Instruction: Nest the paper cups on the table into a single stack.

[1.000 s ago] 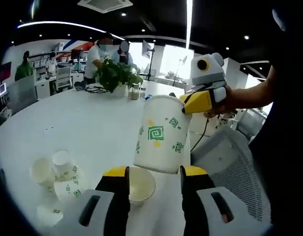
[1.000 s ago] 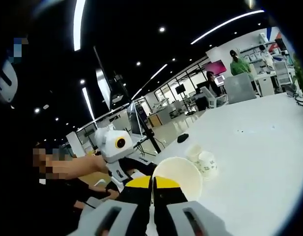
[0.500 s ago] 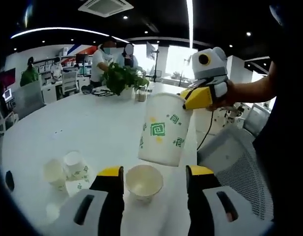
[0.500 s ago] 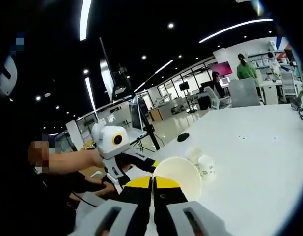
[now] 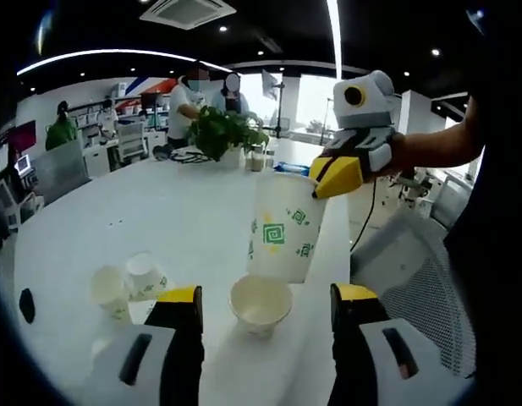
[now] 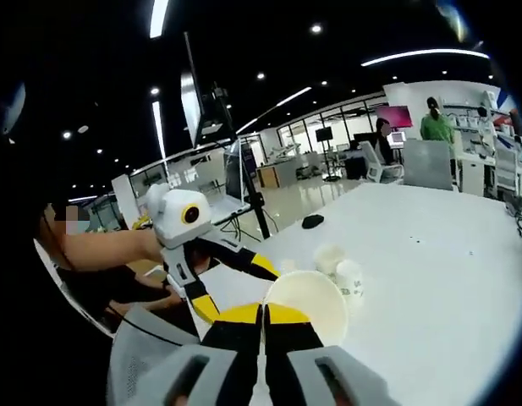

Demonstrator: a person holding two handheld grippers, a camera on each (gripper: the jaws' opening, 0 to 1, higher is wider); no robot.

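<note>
You hold a tall white paper cup with green square-spiral prints point(image 5: 282, 228) by its rim at centre frame in the left gripper view, the right gripper point(image 5: 335, 175) reaching in from the upper right with its yellow-tipped jaws pressed together on the rim. In the right gripper view that rim point(image 6: 304, 306) sits at bottom centre, pinched between the closed jaws. The left gripper point(image 5: 265, 306) waits at the bottom of its own view with jaws spread wide and nothing between them, straddling a second white paper cup standing open-mouthed point(image 5: 261, 303) on the white table point(image 5: 142, 211). Two more small paper cups point(image 5: 129, 279) stand at lower left.

The held cup hangs just above and slightly behind the standing one, apparently upright. The risk from here, in my judgement: lower it off-centre and its base catches the standing cup's rim, tipping it, since nothing steadies that cup. A thin rim pinch could also let the cup swing or crease. Your right forearm extends level from the right edge.
</note>
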